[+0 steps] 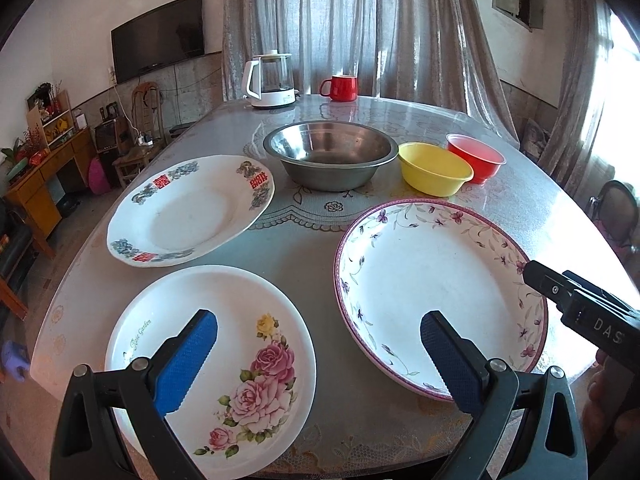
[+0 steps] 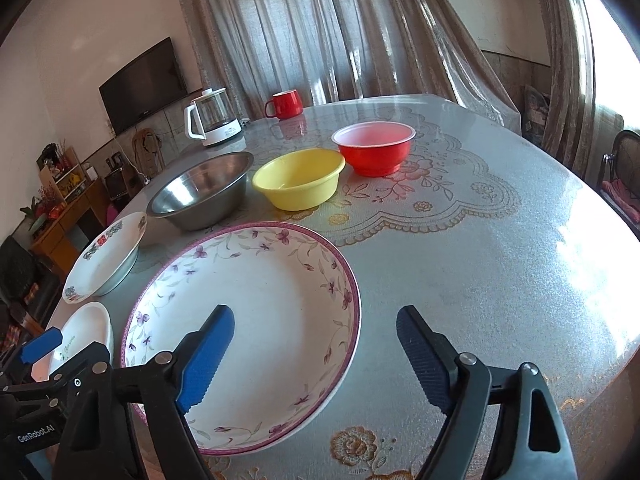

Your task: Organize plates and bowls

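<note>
While spread, right gripper [image 2: 316,332] straddles purple-rimmed plate's [image 2: 256,304] edge.

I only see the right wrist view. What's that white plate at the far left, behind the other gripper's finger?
Observer: A rose plate, pink roses printed, nothing on it.
Operator: Is the left gripper gripping it?
Observer: No. The left gripper is open, one finger over it.
Operator: Where's my right gripper from there?
Observer: One finger of the right gripper is at the purple-rimmed plate's right rim; contact unclear.
</note>
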The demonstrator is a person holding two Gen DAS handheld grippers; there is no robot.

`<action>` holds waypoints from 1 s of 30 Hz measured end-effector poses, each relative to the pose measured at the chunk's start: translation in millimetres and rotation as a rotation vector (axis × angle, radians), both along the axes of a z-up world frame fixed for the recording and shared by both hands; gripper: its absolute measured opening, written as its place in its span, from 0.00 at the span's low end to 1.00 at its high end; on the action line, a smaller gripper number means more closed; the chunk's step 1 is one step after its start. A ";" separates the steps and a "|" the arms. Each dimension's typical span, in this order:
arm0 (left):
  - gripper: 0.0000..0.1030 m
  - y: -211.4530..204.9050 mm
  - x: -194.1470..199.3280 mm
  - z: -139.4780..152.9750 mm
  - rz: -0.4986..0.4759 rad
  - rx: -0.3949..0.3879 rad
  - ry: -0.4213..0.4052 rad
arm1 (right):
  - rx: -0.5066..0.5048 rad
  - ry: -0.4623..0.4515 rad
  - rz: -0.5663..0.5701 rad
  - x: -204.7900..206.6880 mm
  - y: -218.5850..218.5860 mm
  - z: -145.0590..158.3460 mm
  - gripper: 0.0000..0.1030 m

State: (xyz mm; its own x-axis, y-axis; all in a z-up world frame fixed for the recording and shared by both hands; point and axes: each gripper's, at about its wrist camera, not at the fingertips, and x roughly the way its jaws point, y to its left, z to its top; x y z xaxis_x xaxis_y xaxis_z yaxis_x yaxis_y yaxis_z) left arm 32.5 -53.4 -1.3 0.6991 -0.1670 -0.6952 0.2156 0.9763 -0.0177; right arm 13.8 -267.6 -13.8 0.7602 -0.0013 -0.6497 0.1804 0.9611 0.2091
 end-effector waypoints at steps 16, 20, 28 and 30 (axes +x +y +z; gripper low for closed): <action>0.47 -0.1 48.4 -7.4 -0.139 -0.076 0.148 | 0.122 0.108 0.007 12.5 -22.3 -24.6 0.34; 0.40 -10.3 59.1 -14.0 -0.181 -0.053 0.176 | 0.138 0.124 0.021 15.9 -24.5 -29.1 0.32; 0.32 -26.4 78.0 -28.6 -0.228 -0.009 0.226 | 0.137 0.134 0.079 19.7 -20.8 -30.7 0.33; 0.28 -25.7 79.1 -29.0 -0.225 0.001 0.227 | 0.126 0.135 0.093 20.0 -19.7 -30.5 0.34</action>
